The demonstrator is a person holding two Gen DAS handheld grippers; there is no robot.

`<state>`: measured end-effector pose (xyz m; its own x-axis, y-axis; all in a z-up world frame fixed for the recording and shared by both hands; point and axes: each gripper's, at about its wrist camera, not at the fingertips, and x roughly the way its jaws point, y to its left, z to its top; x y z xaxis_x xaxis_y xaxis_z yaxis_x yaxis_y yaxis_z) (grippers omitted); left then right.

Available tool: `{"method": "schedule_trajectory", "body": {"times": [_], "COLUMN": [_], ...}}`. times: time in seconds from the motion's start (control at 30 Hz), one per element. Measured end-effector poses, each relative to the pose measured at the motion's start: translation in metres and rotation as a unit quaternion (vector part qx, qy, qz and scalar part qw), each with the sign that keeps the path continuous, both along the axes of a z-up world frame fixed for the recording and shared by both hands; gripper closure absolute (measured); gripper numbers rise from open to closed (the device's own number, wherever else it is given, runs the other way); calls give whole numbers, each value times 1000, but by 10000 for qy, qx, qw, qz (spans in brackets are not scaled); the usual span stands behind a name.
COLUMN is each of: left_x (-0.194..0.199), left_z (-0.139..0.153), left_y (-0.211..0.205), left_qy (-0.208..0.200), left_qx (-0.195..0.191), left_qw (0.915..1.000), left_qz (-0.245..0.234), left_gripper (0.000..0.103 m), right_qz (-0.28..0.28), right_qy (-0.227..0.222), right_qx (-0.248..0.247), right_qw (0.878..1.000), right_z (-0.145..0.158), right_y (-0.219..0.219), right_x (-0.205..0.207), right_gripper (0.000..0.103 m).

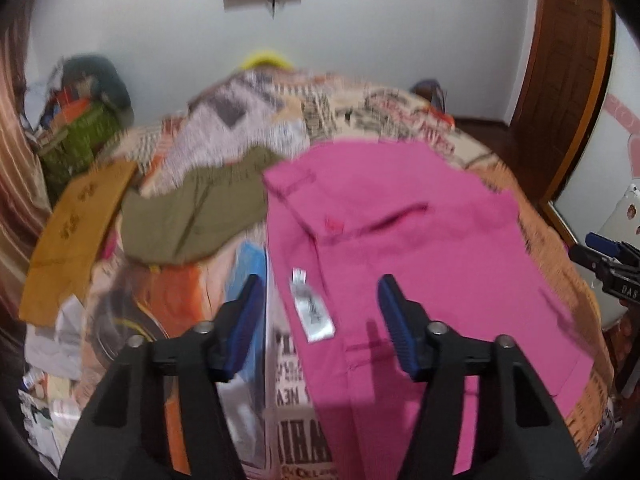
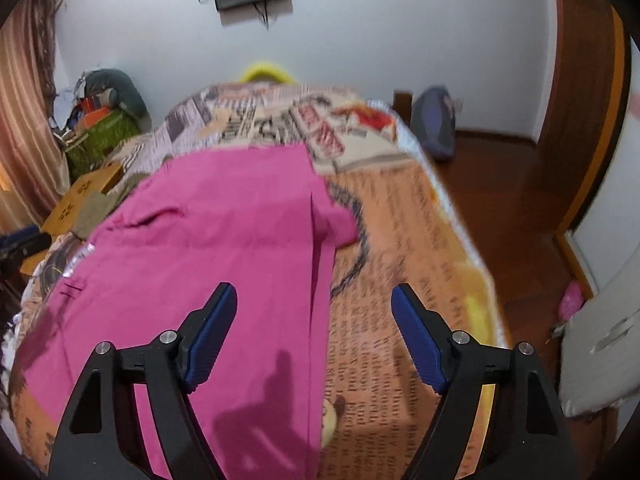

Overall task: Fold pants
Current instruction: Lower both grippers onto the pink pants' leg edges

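Magenta-pink pants (image 2: 208,248) lie on an orange, newsprint-patterned bedspread (image 2: 400,248), beside an olive garment (image 1: 192,216).

Both wrist views are evenly and fairly brightly lit from overhead and behind, so soft gripper shadows fall on the pink pants (image 2: 224,240). Motion blur smears the printed bedspread (image 1: 360,116) and the clutter at the left, more strongly in the left view. Fisheye distortion bends the wooden door frame (image 2: 588,80), and the corners darken to black.
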<state>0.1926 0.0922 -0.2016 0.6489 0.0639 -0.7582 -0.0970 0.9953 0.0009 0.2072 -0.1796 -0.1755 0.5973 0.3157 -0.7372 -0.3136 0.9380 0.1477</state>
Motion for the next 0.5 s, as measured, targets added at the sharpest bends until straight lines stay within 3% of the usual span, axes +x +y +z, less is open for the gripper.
{"method": "schedule_trajectory", "body": {"times": [0.2,0.5], "left_x": [3,10], "left_z": [-29,-31], "left_y": [7,-4], "left_qy": [431,679], "left_qx": [-357,-735], "left_qw": [9984,9937], "left_qz": [1,-514], "left_gripper": [56,66], "right_qz": [310,895], "right_qy": [245,701], "right_qx": [-148,-311], "right_qw": [9991,9930], "right_z": [-20,-46], "right_y": [14,24], "right_x": [13,28], "right_gripper": [27,67]}}
